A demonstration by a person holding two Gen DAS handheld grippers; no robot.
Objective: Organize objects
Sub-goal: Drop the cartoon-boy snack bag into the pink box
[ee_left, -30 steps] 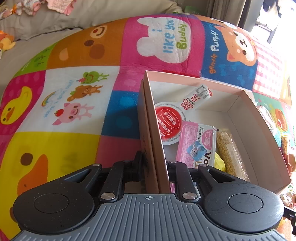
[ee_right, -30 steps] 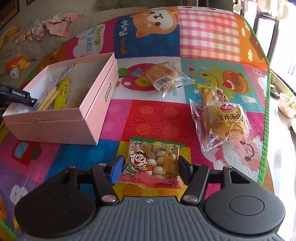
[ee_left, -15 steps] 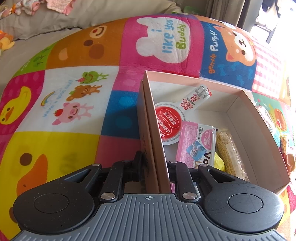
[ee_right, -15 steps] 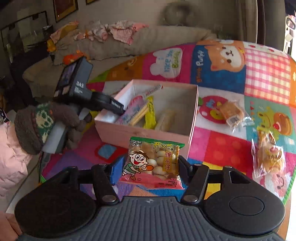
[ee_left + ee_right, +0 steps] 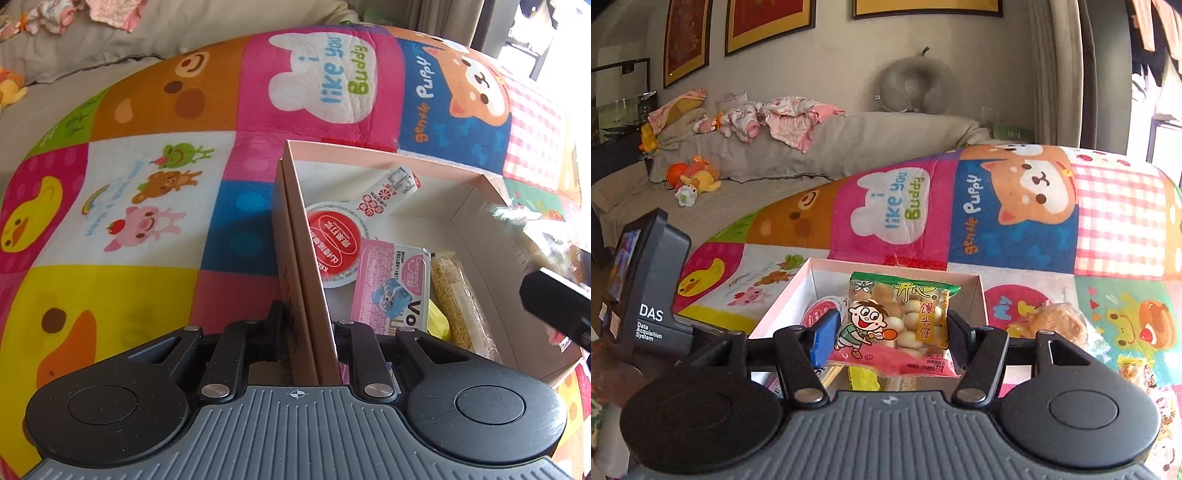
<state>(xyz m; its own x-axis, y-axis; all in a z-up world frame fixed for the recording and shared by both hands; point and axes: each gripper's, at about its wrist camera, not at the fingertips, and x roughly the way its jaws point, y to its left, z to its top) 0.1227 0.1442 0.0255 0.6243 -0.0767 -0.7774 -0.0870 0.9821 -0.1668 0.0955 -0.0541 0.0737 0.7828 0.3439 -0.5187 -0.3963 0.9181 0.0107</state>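
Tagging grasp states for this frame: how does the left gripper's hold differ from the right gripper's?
The left gripper is clamped on the pink box's side wall, one finger outside and one inside; the right gripper pinches a snack bag by its edges. The left's object rests on the blanket; the right's bag is held in the air above the box. Both are shut on something.

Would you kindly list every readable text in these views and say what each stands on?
"i like you Buddy": blanket.
"gentle Puppy": blanket.
"DAS Data Acquisition System": left gripper housing.
"Vo", cut off: pink packet.
Chinese print on the snack bag held by the right gripper: not transcribed.
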